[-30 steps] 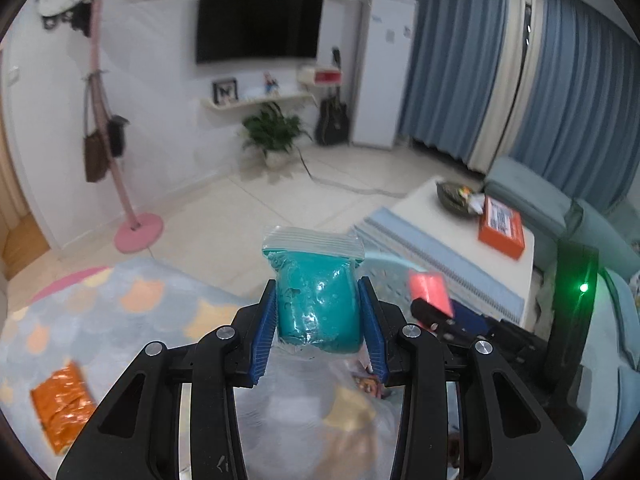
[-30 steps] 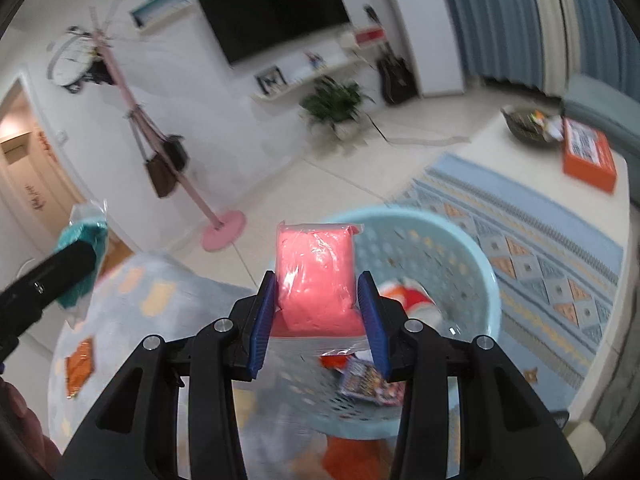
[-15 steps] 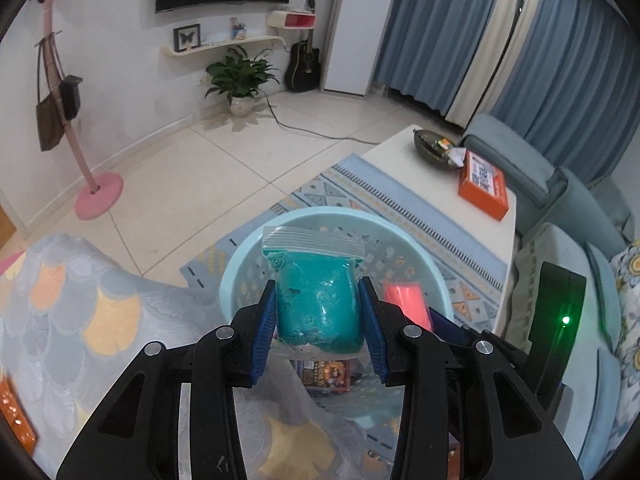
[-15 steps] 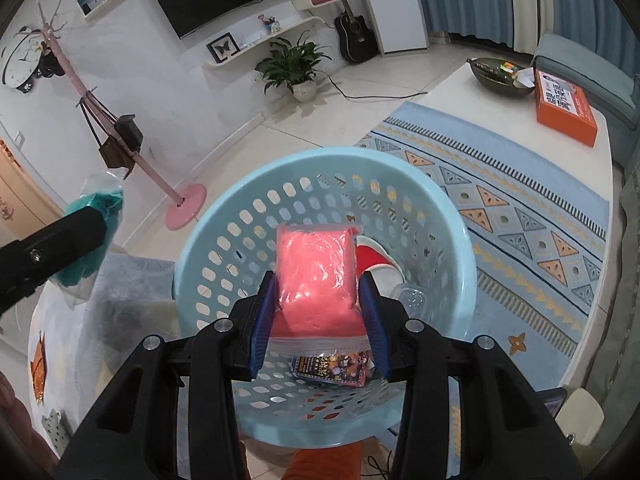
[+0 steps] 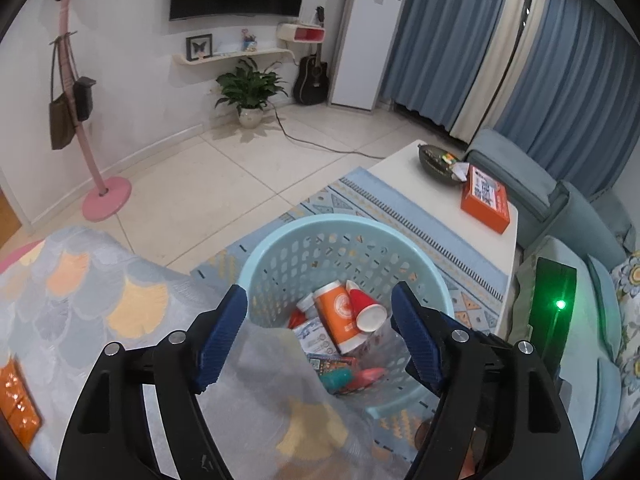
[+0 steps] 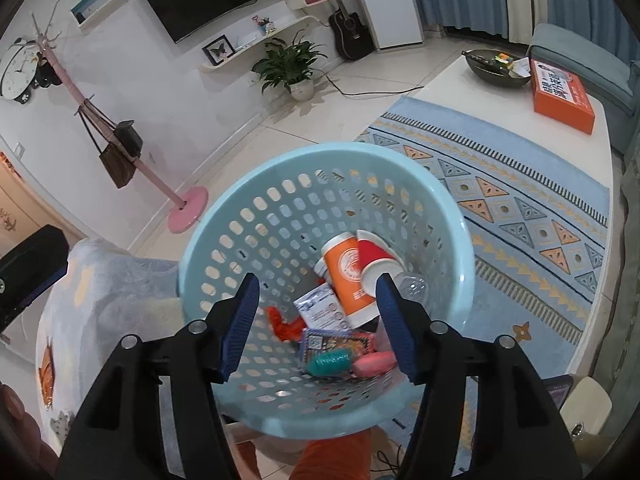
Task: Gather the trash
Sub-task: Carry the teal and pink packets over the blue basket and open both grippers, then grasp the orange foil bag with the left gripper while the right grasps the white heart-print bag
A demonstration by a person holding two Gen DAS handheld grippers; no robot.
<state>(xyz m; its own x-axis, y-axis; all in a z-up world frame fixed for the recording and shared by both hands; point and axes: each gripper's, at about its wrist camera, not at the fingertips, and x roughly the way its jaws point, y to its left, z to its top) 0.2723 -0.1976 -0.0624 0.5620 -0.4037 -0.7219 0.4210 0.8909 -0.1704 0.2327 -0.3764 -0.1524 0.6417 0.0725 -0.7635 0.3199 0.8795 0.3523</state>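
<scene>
A light blue perforated basket (image 6: 256, 216) stands on the floor below both grippers; it also shows in the left wrist view (image 5: 280, 248). Inside lie an orange cup (image 6: 349, 276), a red cup (image 6: 378, 264), a teal bag (image 6: 330, 361), a pink bag (image 6: 374, 363) and printed wrappers (image 6: 320, 312). My left gripper (image 5: 320, 312) is open and empty above the basket's near rim. My right gripper (image 6: 316, 300) is open and empty over the basket's inside. An orange packet (image 5: 16, 400) lies on the patterned cloth (image 5: 100, 292) at the left.
A patterned blue rug (image 6: 520, 200) lies beyond the basket. A white low table (image 5: 440, 184) holds an orange box (image 5: 486, 198) and a dark bowl (image 5: 438, 160). A pink coat stand (image 5: 106, 200), a potted plant (image 5: 250, 92) and a grey-blue sofa (image 5: 532, 172) stand around.
Both grippers have opened. The teal bag left the left gripper and the pink bag left the right gripper; both now lie in the basket.
</scene>
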